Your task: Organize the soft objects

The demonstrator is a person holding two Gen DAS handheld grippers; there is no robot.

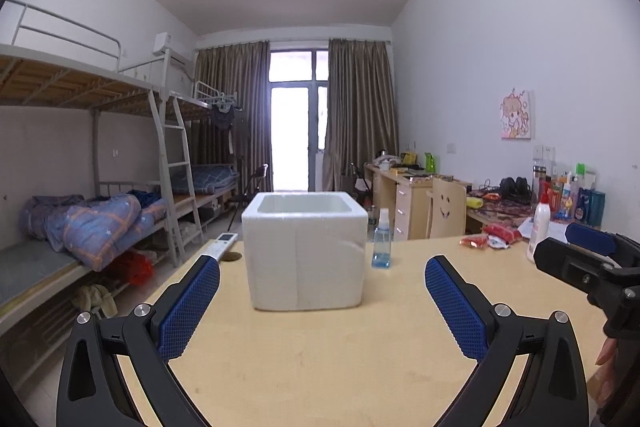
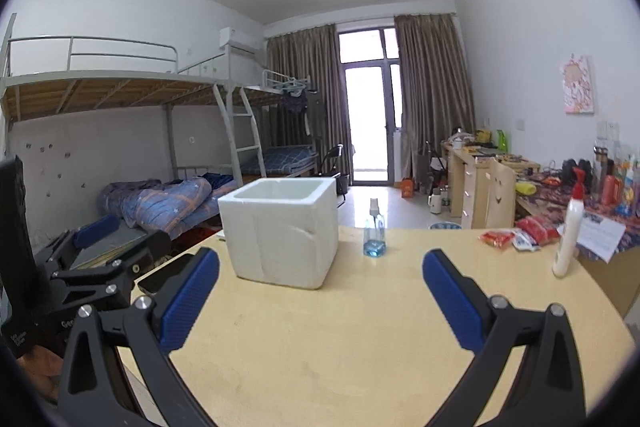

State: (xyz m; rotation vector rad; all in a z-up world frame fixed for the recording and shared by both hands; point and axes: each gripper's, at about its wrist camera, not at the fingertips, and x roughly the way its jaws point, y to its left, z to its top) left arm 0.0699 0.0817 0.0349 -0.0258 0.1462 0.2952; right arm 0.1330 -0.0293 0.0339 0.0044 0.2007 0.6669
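Note:
A white foam box stands open-topped on the light wooden table; it also shows in the right wrist view. Red and white soft packets lie at the table's far right, also in the right wrist view. My left gripper is open and empty, short of the box. My right gripper is open and empty, to the right of the box. Each gripper shows at the edge of the other's view.
A small spray bottle with blue liquid stands right of the box. A white bottle with a red cap stands at the right edge. A remote control lies at the far left. Bunk beds stand left, cluttered desks right.

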